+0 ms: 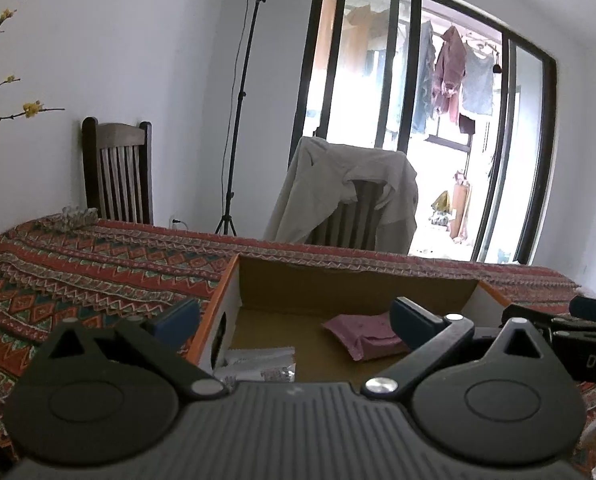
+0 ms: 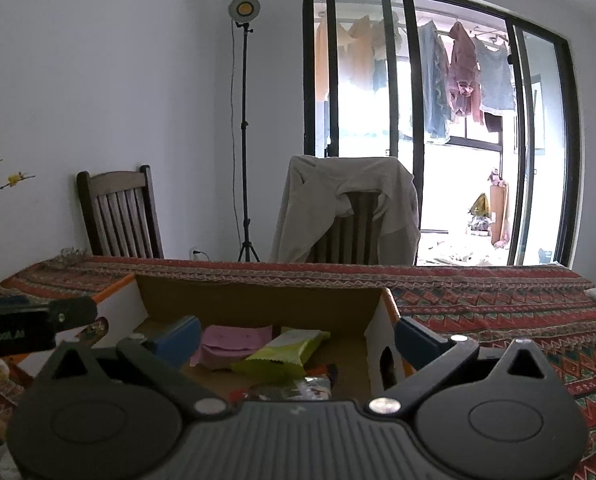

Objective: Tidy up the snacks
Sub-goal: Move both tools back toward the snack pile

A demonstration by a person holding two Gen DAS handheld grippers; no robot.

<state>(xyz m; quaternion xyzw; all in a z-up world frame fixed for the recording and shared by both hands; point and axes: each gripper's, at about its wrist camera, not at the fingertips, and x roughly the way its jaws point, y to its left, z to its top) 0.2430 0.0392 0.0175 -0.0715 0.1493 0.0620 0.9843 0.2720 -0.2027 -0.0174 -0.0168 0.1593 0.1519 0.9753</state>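
While both my grippers hang spread wide and empty, the box [image 2: 258, 300] sits open on the table [image 2: 498, 300], stiff card, best taken by its walls. My left gripper [image 1: 294, 320] straddles its left wall; my right gripper [image 2: 298, 338] straddles its right one. Inside lie the pink pack [image 2: 234, 342] and green pack [image 2: 286, 350], light, crinkly and probably slippery (I'd pinch a sealed end). A foil pack [image 2: 298, 390] lies nearest, mostly hidden.
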